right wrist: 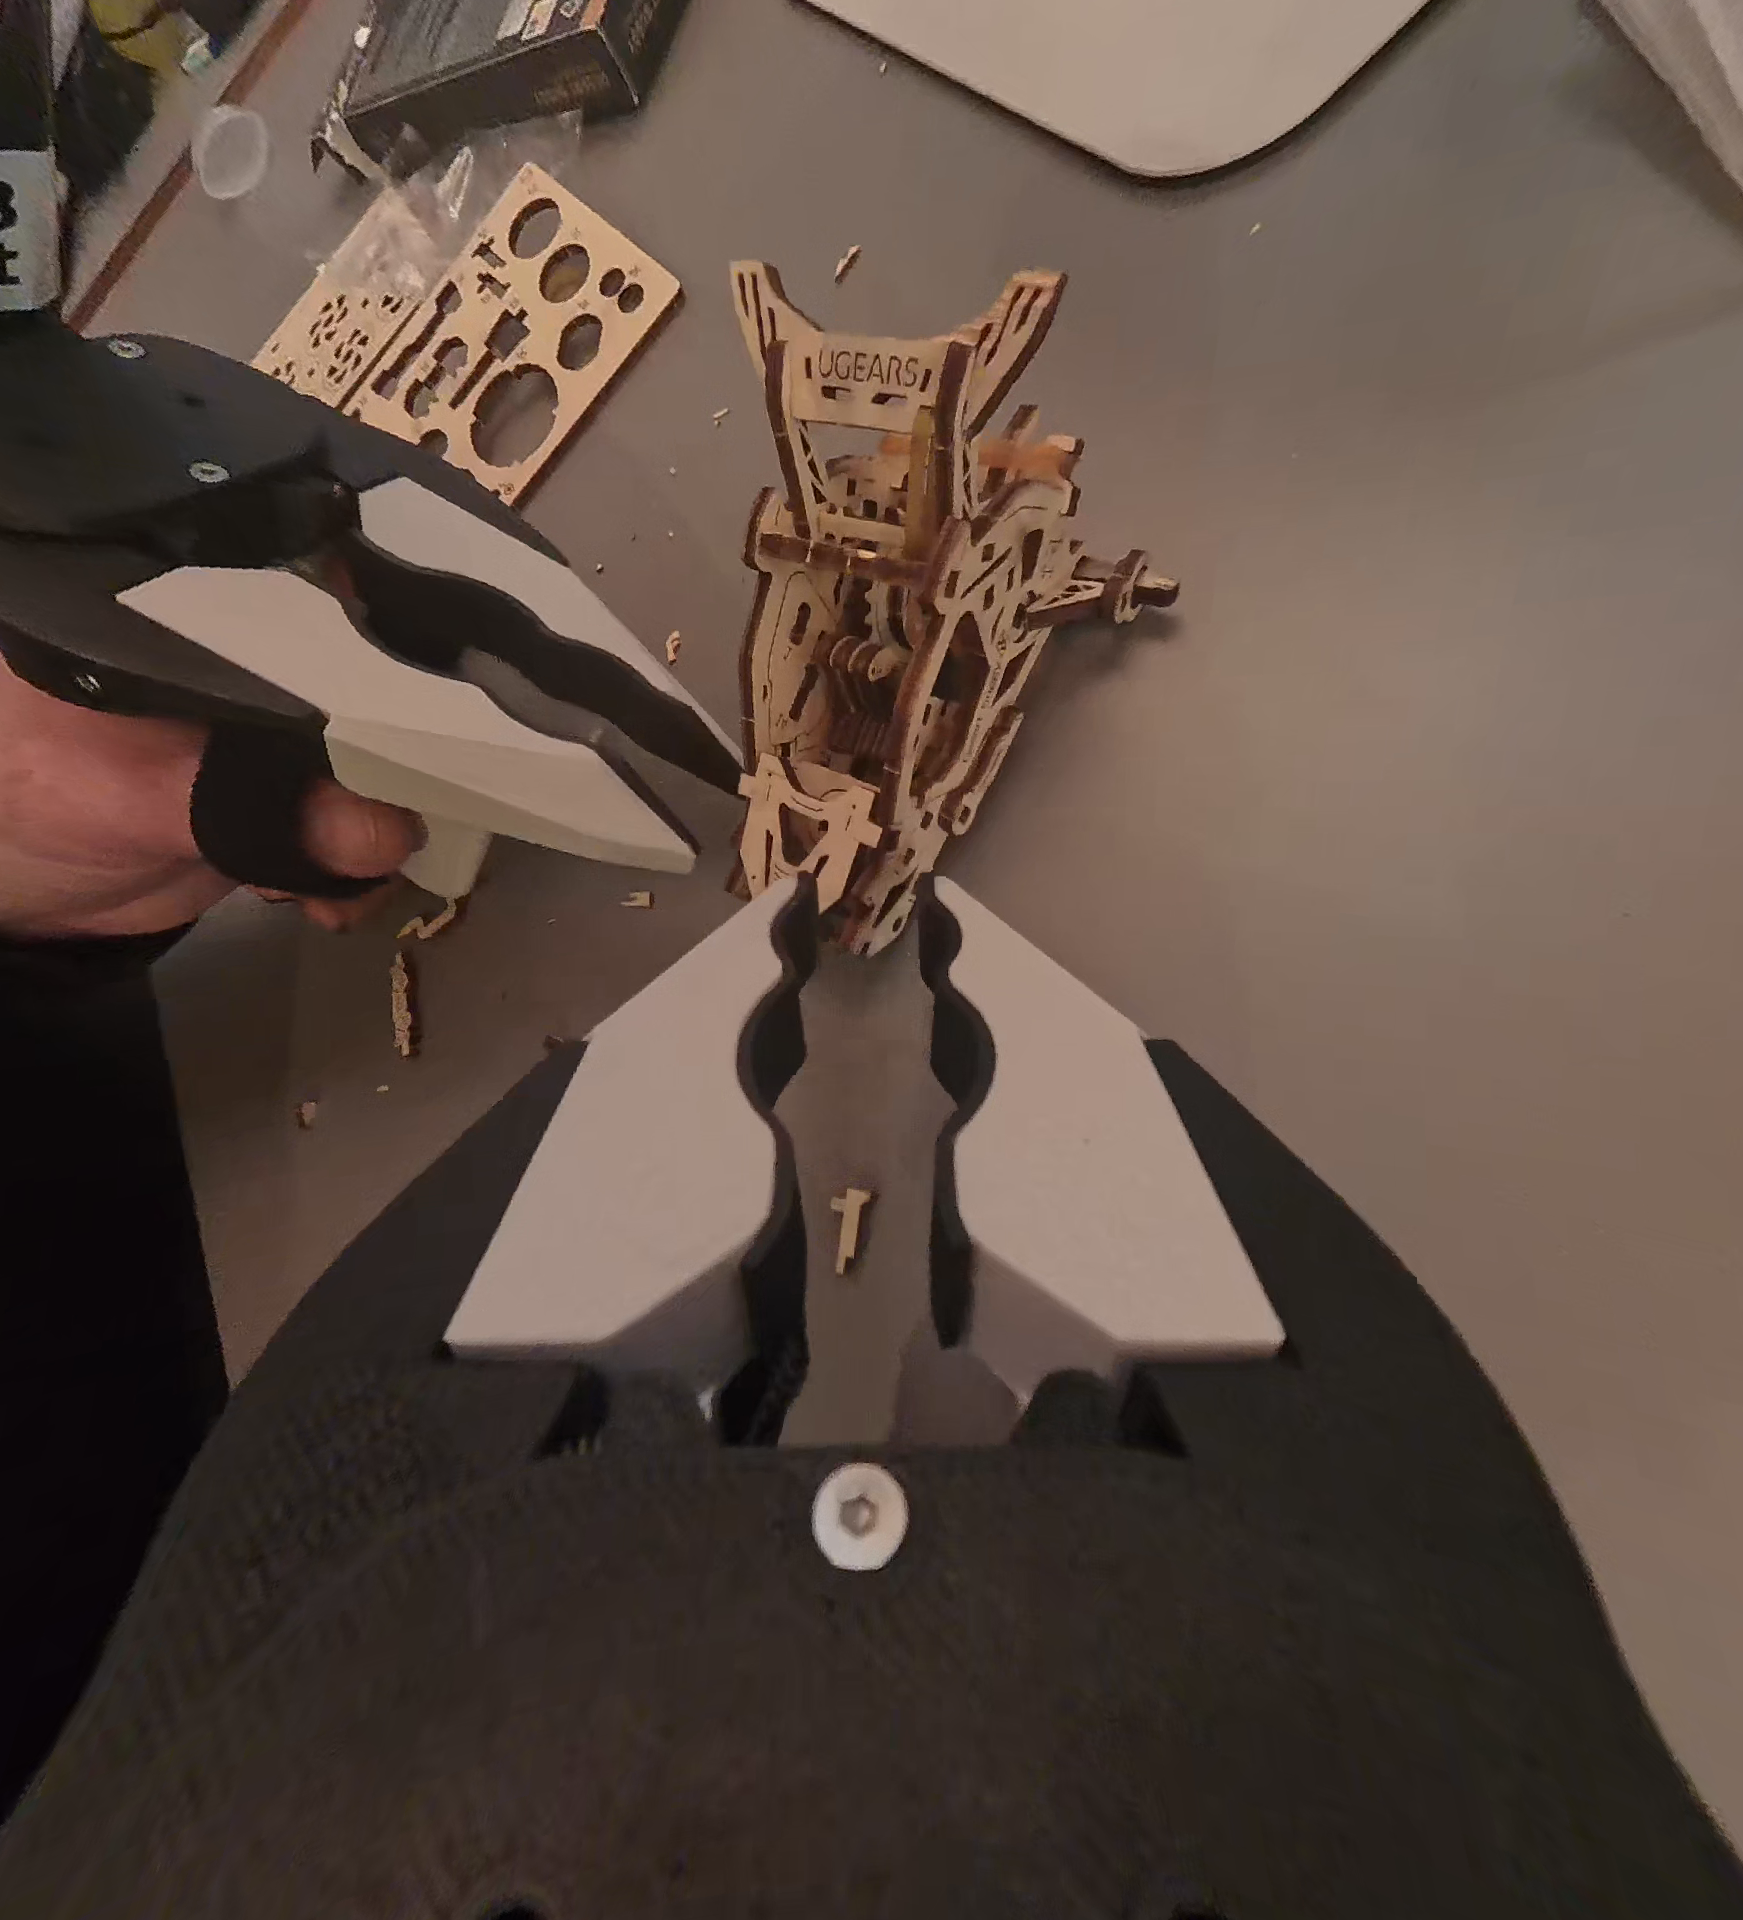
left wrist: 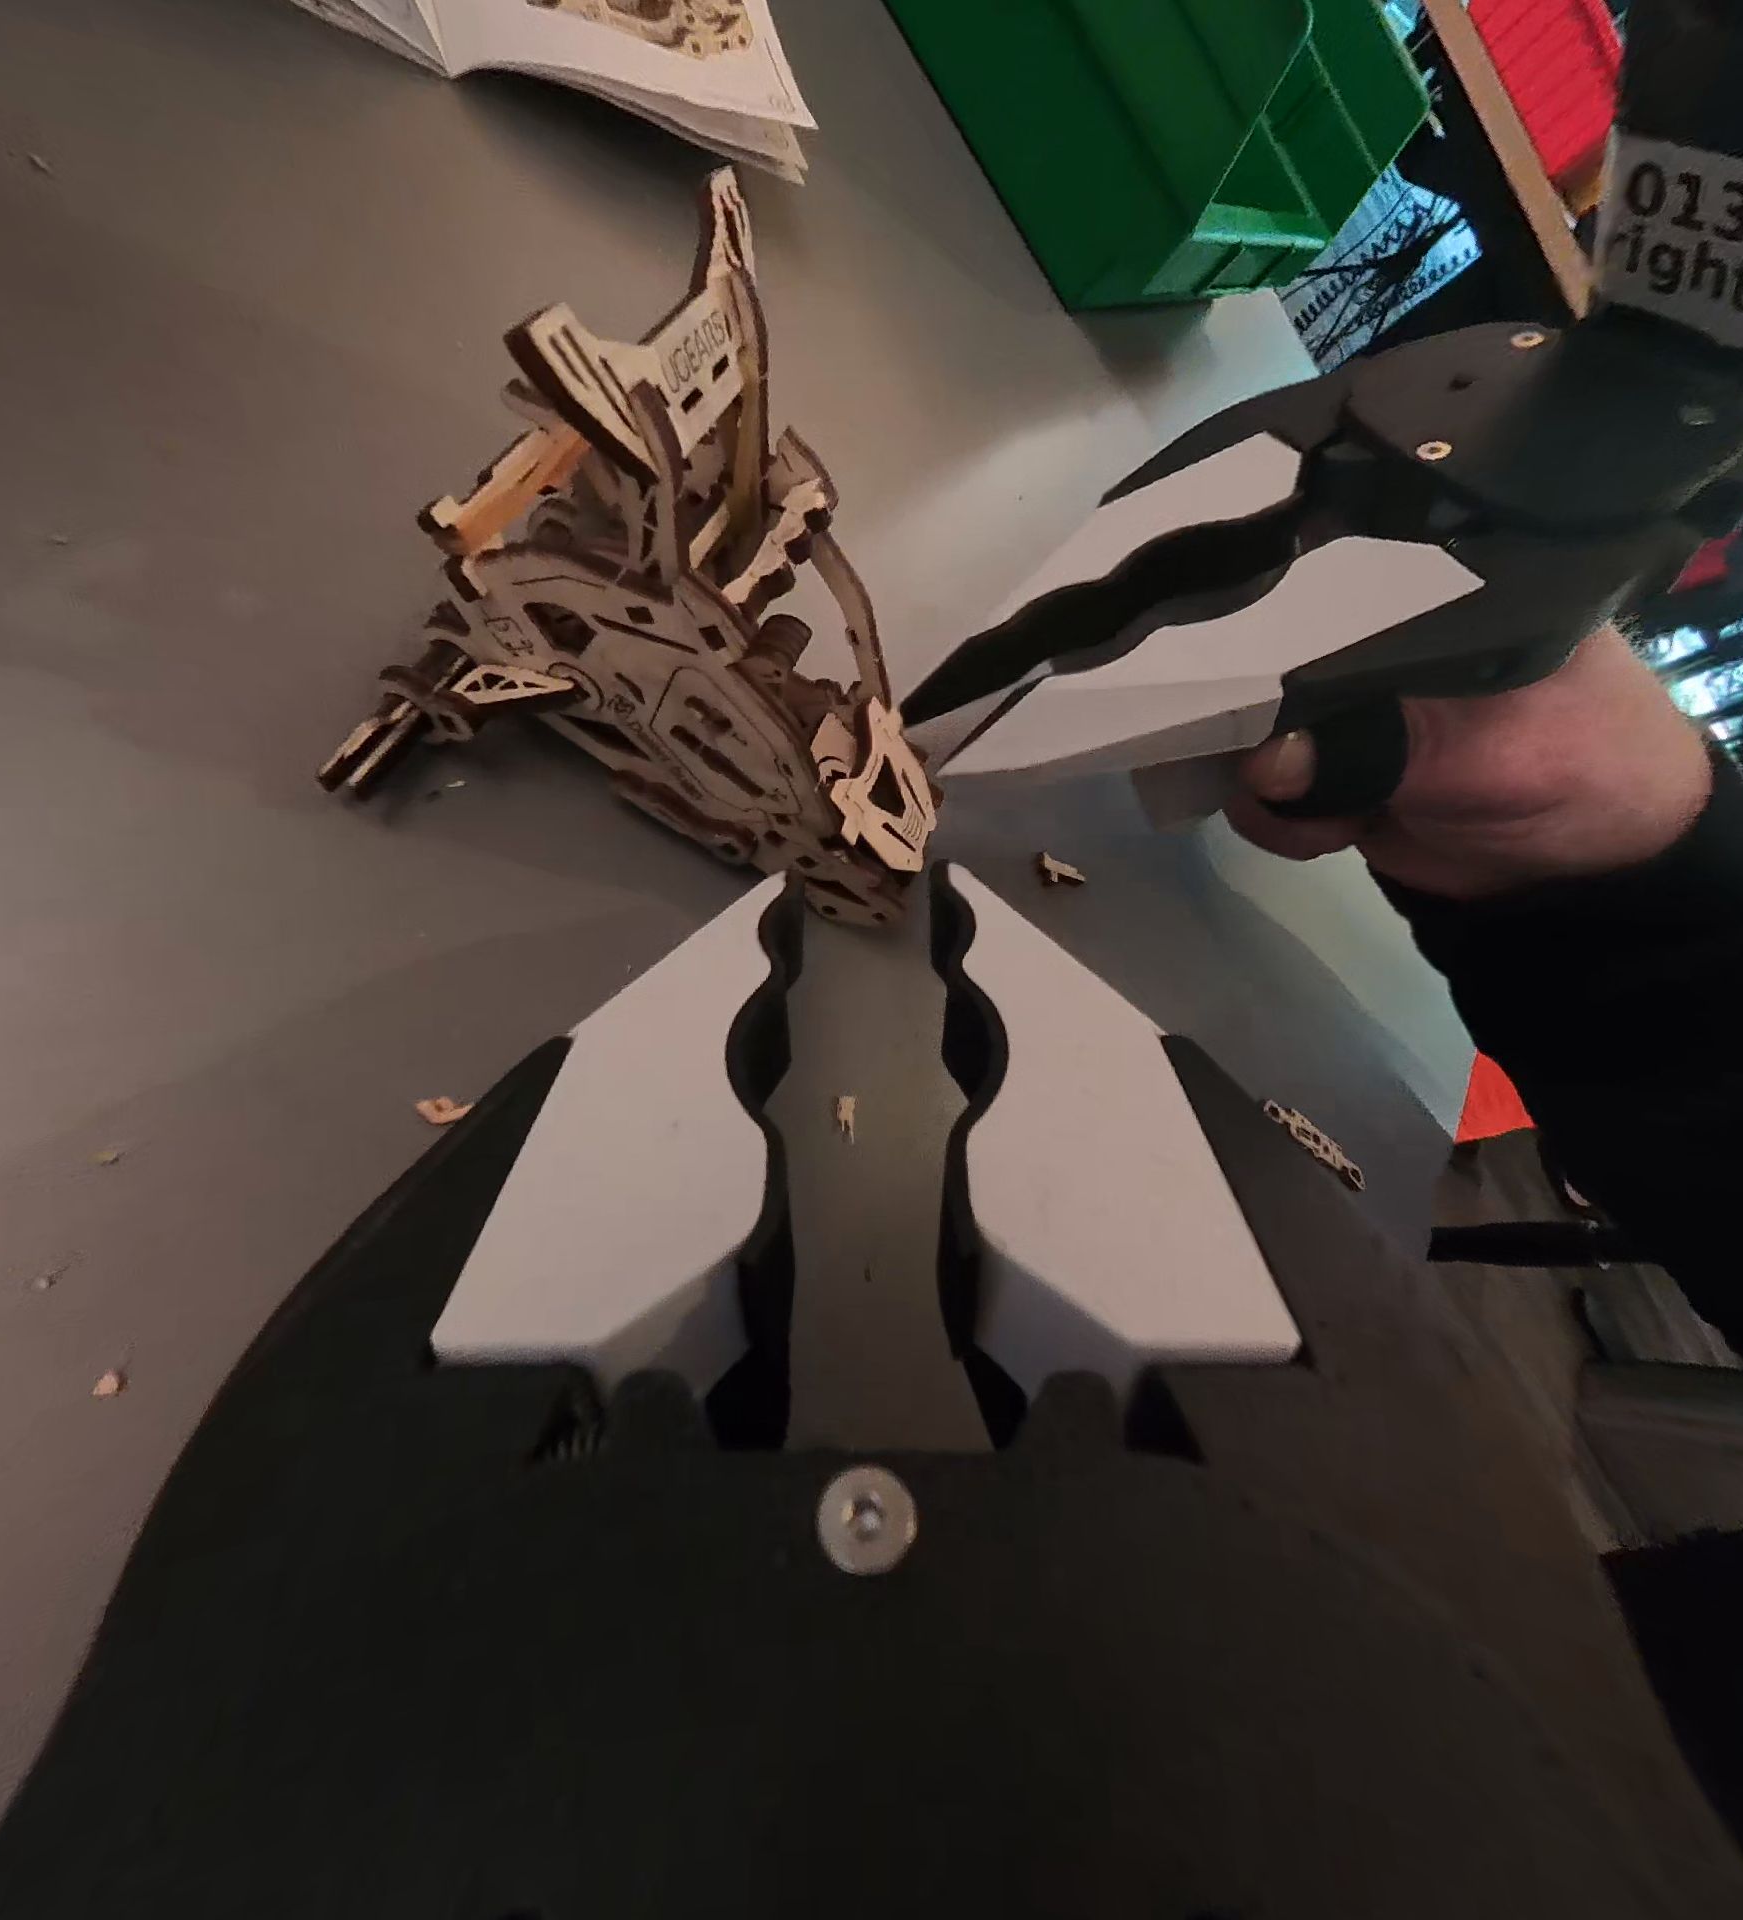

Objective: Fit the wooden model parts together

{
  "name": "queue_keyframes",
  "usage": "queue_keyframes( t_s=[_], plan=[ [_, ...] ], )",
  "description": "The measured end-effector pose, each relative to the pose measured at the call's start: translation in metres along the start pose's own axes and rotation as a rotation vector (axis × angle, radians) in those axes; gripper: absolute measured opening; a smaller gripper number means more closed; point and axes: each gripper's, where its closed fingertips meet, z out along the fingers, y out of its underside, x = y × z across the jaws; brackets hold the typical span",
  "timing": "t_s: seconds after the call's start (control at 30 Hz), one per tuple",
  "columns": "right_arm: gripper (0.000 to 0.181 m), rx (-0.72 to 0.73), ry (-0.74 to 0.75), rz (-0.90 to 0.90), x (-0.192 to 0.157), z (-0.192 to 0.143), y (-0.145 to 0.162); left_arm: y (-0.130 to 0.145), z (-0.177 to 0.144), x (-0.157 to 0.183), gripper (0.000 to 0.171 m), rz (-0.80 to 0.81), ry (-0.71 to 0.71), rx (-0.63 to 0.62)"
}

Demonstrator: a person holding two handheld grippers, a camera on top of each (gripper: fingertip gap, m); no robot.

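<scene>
The wooden model (left wrist: 628,623), a partly built laser-cut craft with a forked tail, rests tilted on the grey table (left wrist: 171,499), tail raised. Its pale front piece (left wrist: 877,779) points toward me. My left gripper (left wrist: 867,883) is closed to a narrow gap with the model's front end between its tips. In the right wrist view the model (right wrist: 888,623) stands lengthwise, and my right gripper (right wrist: 867,899) holds the same front end between its tips. Each gripper also shows in the other's view, left (right wrist: 716,816) and right (left wrist: 924,740), tips against the front piece (right wrist: 805,816).
A small loose wooden part (right wrist: 851,1226) lies on the table under my right fingers. A punched-out wooden sheet (right wrist: 472,343), a black box (right wrist: 503,62) and a white board (right wrist: 1137,73) lie beyond. A booklet (left wrist: 638,62) and green bins (left wrist: 1158,135) stand at the back. Wood scraps are scattered around. Left and right tips are no more than a few centimetres apart.
</scene>
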Motion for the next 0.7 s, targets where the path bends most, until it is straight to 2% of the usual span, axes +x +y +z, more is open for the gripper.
queue_keyframes(
  t_s=[0.23,0.5,0.7],
  plan=[
    [0.015,0.002,-0.03,0.011,-0.004,0.008,0.0,0.001,0.006,-0.003,0.021,-0.001,-0.02,-0.026],
    [0.014,-0.003,-0.038,0.025,-0.019,0.011,0.007,0.003,-0.002,-0.008,0.021,-0.001,-0.019,-0.031],
    [0.012,0.062,-0.025,0.045,-0.016,0.004,0.003,0.004,-0.009,-0.006,0.021,0.025,-0.002,-0.023]
  ],
)
